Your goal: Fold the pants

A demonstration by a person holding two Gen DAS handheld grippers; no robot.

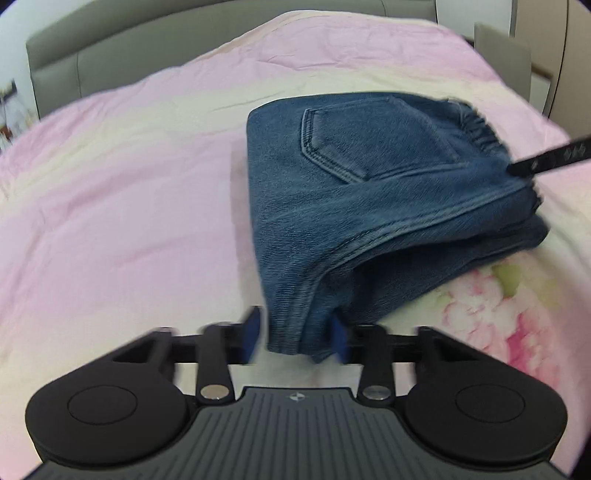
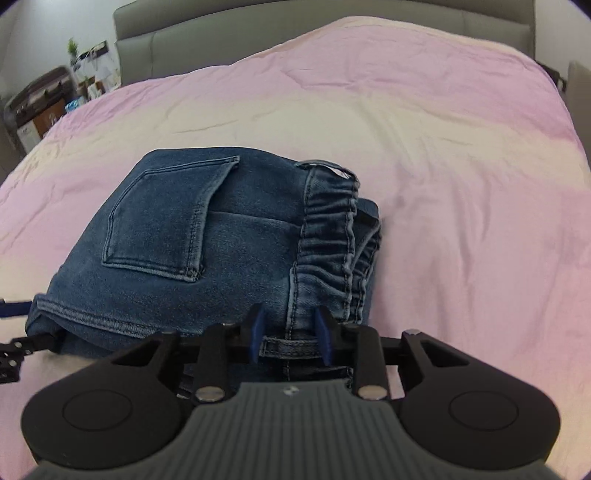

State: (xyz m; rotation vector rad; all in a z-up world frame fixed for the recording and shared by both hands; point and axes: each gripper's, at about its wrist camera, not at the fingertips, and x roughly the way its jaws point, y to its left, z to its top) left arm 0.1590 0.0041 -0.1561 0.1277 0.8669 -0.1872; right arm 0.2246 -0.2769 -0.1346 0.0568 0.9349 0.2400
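Observation:
Blue denim pants (image 1: 369,192) lie folded into a thick packet on the bed, back pocket up. In the left wrist view my left gripper (image 1: 297,338) has its blue pads on either side of the packet's near corner, shut on the stacked layers. The right gripper's black finger (image 1: 546,157) shows at the elastic waistband (image 1: 476,129). In the right wrist view my right gripper (image 2: 290,338) is shut on the near end of the gathered waistband (image 2: 328,236) of the pants (image 2: 166,240), with a belt loop between the pads. Part of the left gripper (image 2: 14,347) shows at the packet's left corner.
A pink and cream flowered bedspread (image 1: 129,184) covers the whole bed under the pants. A grey padded headboard (image 2: 295,33) runs along the far edge. A cluttered side table with boxes (image 2: 40,99) stands beyond the bed's far left corner.

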